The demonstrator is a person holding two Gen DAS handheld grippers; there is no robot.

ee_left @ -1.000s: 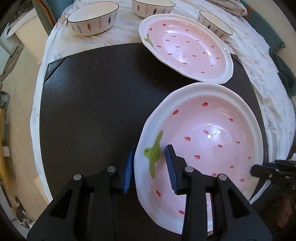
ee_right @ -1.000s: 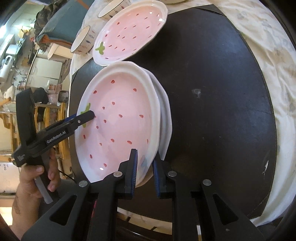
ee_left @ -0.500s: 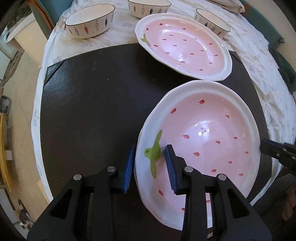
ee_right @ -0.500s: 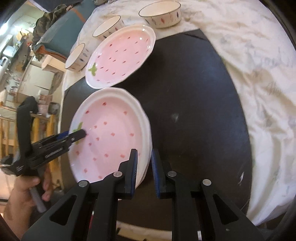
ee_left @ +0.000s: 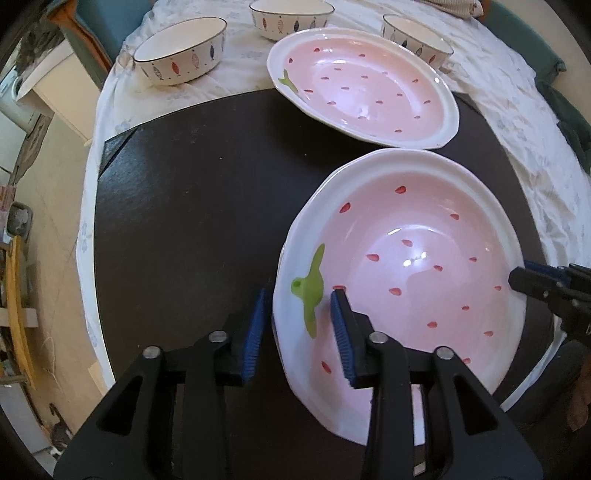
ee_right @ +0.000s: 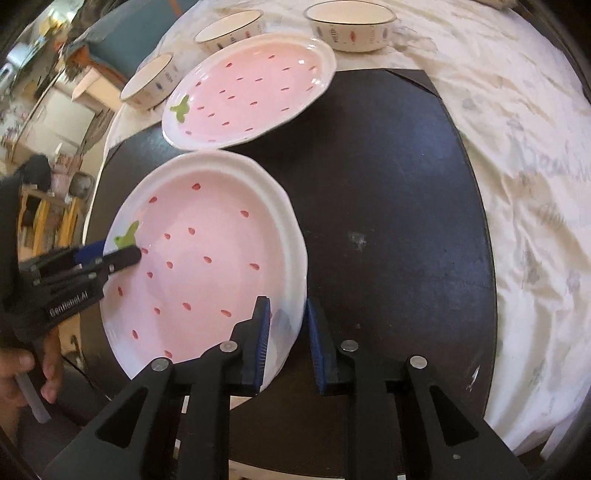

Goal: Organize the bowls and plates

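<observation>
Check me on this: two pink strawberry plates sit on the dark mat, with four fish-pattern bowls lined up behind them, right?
Not quite: there are three fish-pattern bowls, not four, as the left wrist view shows. The strawberry plates and dark mat are right.

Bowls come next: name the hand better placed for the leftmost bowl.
Left, probably: the left gripper, jaws opening around the near plate's rim, sits on the leftmost bowl's side.

We see both views in bright, soft daylight, with small white glare spots on the glazed near plate [ee_left: 413, 258]. Fisheye bending curves the table [ee_right: 388, 221] edges; the right-wrist view's left side smears with blur.
</observation>
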